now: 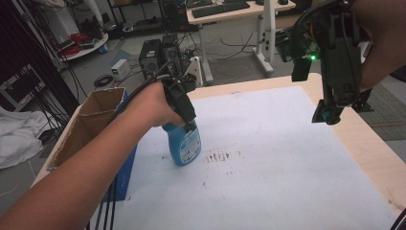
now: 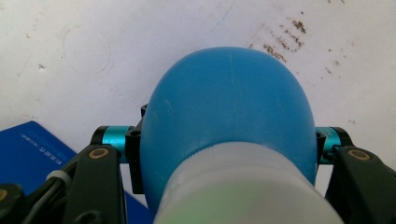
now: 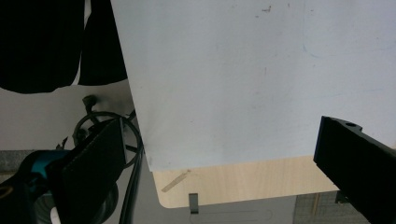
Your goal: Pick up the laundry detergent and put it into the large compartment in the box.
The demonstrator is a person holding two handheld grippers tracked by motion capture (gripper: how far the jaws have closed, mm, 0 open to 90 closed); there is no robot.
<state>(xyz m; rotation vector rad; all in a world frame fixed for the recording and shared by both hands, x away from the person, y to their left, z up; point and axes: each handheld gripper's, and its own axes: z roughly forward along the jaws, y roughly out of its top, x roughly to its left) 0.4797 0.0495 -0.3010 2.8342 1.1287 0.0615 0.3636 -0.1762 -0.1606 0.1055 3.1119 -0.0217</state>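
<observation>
Your left tongs (image 1: 189, 125) clamp the bottle (image 1: 184, 146) upright on the worktop (image 1: 287, 158) (stain (image 1: 220, 155) beside it), right tongs (image 1: 330, 112) hang open, spare.

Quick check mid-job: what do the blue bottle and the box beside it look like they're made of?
Blue spray bottle: likely plastic, smooth with a soft sheen, a printed label on its side and a paler ribbed neck; the left tongs are clamped on it. Open box: plain brown cardboard, matte, with raw flap edges.

A grey floor (image 1: 95, 72) strewn with cables lies beyond the counter (image 1: 364, 139); a white-legged desk (image 1: 261, 28) carries a keyboard (image 1: 220, 8); white cloth (image 1: 16, 139) lies at left.
</observation>
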